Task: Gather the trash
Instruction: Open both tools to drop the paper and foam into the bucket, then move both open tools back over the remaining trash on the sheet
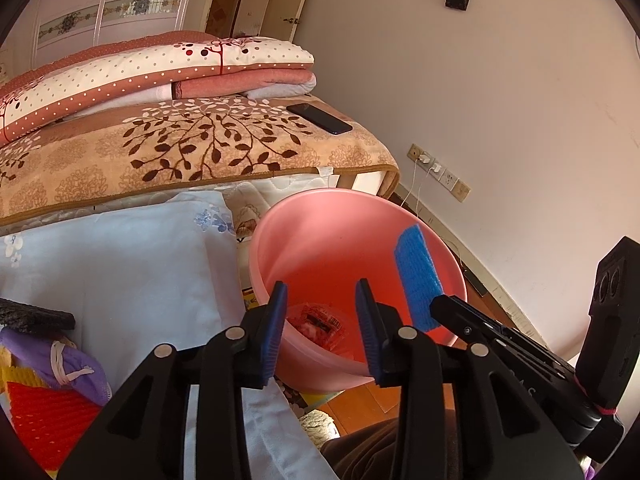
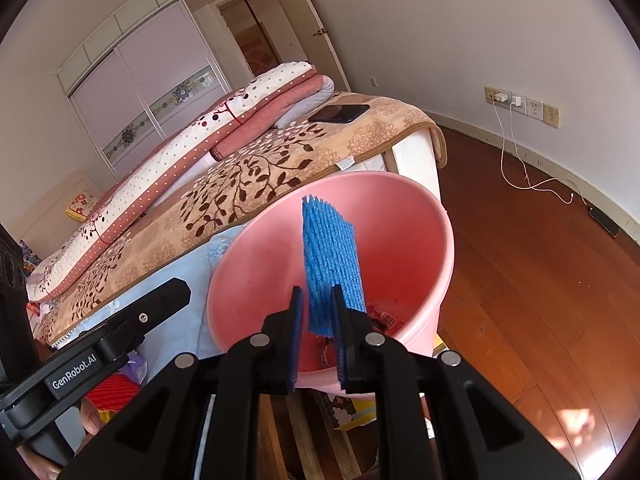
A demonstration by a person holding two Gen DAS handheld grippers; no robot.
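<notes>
Right now the right tongs [image 2: 314, 334] are clenched on a blue scouring pad [image 2: 331, 258], held upright over the mouth of the pink bin [image 2: 248, 248]. Nearby, the left tongs [image 1: 320, 330] hang released and empty just before the bin's rim. Best to part the fingers only once the pad is well inside, above the red wrapper [image 1: 318, 322] at the bottom. Beyond lies the bed [image 2: 256, 172] with 1 phone [image 2: 339, 113].

Black plastic left gripper [image 1: 322, 326] and right gripper [image 2: 316, 336], blue ribbed pads [image 1: 276, 332]. Silver round rivets; white "GenRobot.AI" lettering.
</notes>
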